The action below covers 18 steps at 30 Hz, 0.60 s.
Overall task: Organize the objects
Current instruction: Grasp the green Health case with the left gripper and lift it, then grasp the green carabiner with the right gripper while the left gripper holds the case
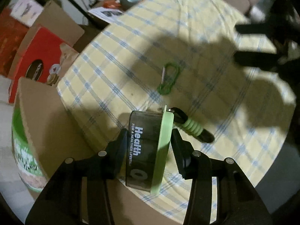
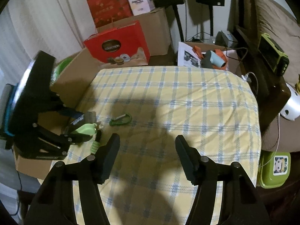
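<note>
On the yellow-and-blue checked table [image 2: 187,103], at its left edge, my left gripper [image 1: 148,146] points steeply down and is shut on a dark round case with a pale green lid [image 1: 148,150], printed "Health". A black clip with a green coil [image 1: 193,128] hangs off the case and rests on the cloth. The right wrist view shows the same left gripper [image 2: 80,131] with the green-lidded case [image 2: 84,130]. A green carabiner [image 1: 169,77] [image 2: 121,121] lies flat just beyond. My right gripper [image 2: 148,150] hovers open over the near middle of the table, with nothing between its fingers.
An open cardboard box [image 2: 75,82] [image 1: 46,121] stands against the table's left edge, with a green-and-white tub [image 1: 24,150] in it. Behind it are a red box [image 2: 116,45] and stacked cartons. A green lunch box [image 2: 274,168] sits off the right edge.
</note>
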Motion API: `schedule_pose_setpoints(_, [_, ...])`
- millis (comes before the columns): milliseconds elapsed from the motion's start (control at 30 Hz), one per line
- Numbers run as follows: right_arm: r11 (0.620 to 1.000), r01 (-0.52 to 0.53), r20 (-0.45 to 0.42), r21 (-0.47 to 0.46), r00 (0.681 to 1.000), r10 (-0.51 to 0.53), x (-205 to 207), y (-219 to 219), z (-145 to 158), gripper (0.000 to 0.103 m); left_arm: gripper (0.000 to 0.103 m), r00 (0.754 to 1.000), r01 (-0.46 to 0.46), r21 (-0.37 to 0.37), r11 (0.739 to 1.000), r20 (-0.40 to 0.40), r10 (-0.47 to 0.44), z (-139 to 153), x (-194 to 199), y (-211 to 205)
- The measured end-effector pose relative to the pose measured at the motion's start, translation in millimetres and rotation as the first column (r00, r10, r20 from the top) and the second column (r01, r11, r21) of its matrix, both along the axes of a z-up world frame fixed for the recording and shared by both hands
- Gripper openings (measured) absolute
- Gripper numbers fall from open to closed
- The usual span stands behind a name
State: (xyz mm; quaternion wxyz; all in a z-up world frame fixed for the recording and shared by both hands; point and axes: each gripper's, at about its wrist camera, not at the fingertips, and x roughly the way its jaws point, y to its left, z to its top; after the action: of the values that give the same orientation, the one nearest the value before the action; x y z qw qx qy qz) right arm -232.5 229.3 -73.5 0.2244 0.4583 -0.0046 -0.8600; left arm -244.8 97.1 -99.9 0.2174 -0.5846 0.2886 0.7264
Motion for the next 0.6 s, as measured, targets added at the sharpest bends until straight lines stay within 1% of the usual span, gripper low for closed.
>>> schedule_pose_setpoints(33, [1.000,-0.006,-0.004,0.006,1.000,0.006,-2.0,-3.4,-0.3,0.058,0.043,1.000,-0.026,0.029,0.999,-0.008,0.027,5.9,0.2,-2.6])
schedule_pose_setpoints(100, [1.000,-0.015,-0.018,0.023,1.000,0.015,-5.7,-10.4,-1.7,0.057,0.043,0.997,-0.074,0.092,0.993,-0.030,0.077,19.2,0.9,-8.2])
schedule_pose_setpoints(167, [0.999,-0.021,-0.029,0.034,0.999,0.022,-9.2,-15.5,-2.8,0.057,0.042,0.989,-0.134,0.160,0.978,-0.039,0.142,33.0,3.4,-16.0])
schedule_pose_setpoints(267, [0.998,-0.021,-0.048,0.064,0.999,0.024,-14.9,-23.5,-6.5,0.055,0.041,0.980,-0.167,0.217,0.962,-0.072,0.187,49.3,14.8,-23.0])
schedule_pose_setpoints(367, [0.996,-0.032,-0.048,0.081,0.998,0.036,-20.3,-32.7,-13.4,0.055,0.041,0.964,-0.209,0.281,0.937,-0.104,0.246,65.5,23.8,-31.7])
schedule_pose_setpoints(433, [0.996,-0.041,-0.045,0.079,0.998,0.044,-22.2,-37.2,-16.4,0.055,0.041,0.951,-0.234,0.332,0.914,-0.118,0.286,75.4,27.1,-39.9])
schedule_pose_setpoints(533, [0.994,-0.063,-0.051,0.084,0.996,0.067,-22.2,-47.0,-20.4,0.055,0.041,0.931,-0.267,0.377,0.887,-0.137,0.338,84.0,30.6,-50.5])
schedule_pose_setpoints(600, [0.992,-0.083,-0.050,0.094,0.995,0.088,-22.4,-54.2,-24.2,0.055,0.041,0.919,-0.290,0.409,0.865,-0.133,0.371,89.2,32.6,-58.1])
